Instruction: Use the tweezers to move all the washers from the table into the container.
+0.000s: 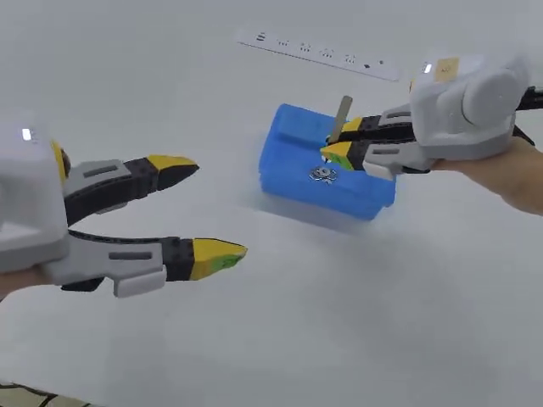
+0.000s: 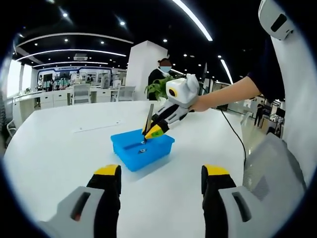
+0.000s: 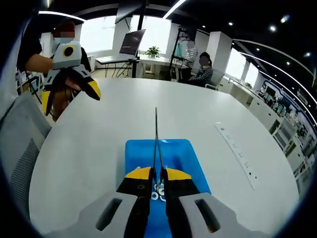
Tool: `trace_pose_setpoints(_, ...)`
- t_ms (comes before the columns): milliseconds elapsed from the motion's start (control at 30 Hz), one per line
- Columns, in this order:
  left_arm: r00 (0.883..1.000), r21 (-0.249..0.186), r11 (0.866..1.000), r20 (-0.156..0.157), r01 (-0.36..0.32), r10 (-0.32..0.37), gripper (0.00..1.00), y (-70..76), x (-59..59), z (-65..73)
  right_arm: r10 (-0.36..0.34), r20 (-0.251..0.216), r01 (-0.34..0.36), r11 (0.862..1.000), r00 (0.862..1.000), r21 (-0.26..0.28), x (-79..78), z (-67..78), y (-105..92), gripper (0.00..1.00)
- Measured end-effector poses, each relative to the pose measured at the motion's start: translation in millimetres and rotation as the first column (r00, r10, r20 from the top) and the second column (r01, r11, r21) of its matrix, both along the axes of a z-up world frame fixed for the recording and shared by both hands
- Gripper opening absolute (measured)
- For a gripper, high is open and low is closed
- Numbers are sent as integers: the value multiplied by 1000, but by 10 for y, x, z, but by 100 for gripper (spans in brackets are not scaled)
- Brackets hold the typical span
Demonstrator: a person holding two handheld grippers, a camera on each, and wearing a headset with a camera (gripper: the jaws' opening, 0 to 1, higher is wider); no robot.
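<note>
In the head view, the right gripper (image 1: 329,153) is held at the upper right over the blue container (image 1: 293,186), its fingers clenched on the tweezers (image 1: 342,116), which rise above them. A small cluster of washers (image 1: 322,175) is seen lying inside the container, just below the fingertips. The left gripper (image 1: 214,209) is at the left, its fingers released and holding nothing. A power strip (image 1: 318,52) lies along the top, well apart.

In the left gripper view, the container is seen at centre on the white surface (image 2: 59,153), with bare room on every side.

In the right gripper view, the tweezers run forward from the clenched fingers across the container. Whether a washer is pinched in them cannot be told.

The step in hand is judged to be the release: the tweezers should be kept inside the container walls and eased open low, so nothing is bounced over the rim. The container's near edge should be cleared on withdrawal.
</note>
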State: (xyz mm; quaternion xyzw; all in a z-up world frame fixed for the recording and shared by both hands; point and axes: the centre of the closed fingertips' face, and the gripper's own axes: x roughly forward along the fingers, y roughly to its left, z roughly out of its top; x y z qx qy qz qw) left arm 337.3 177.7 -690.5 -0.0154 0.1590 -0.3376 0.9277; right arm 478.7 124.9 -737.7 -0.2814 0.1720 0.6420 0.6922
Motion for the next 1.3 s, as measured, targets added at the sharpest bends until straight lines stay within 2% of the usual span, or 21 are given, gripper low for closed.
trace_pose_setpoints(100,1000,35,999,4,-19,19,83,54,15,-22,-1,-9,1,1000,1000,-1,7,-61,16,9)
trace_pose_setpoints(200,999,41,999,10,-36,36,92,80,35,-3,2,-11,-2,1000,1000,-8,10,-120,16,9)
trace_pose_setpoints(300,999,34,998,15,-53,53,95,100,62,22,7,-13,-7,1000,1000,-10,6,-165,16,9)
trace_pose_setpoints(600,998,34,997,4,-67,67,95,72,37,6,10,-21,-10,1000,1000,0,-6,-230,16,10)
trace_pose_setpoints(1000,995,28,995,-18,-97,97,98,101,-16,-15,14,-13,-14,1000,1000,3,-19,-219,-5,10)
trace_pose_setpoints(1100,996,34,996,-18,-85,86,97,88,-10,-19,20,-12,-20,1000,1000,5,-35,-194,0,9)
trace_pose_setpoints(1200,999,98,994,-18,-39,41,95,50,74,-68,22,-4,-22,1000,1000,8,-36,-145,5,9)
trace_pose_setpoints(1233,999,102,994,-17,-34,36,94,40,117,-65,22,-3,-22,1000,1000,8,-37,-135,6,9)
trace_pose_setpoints(1300,1000,101,994,4,-27,26,92,11,246,-13,27,6,-27,1000,1000,6,-37,-119,8,8)
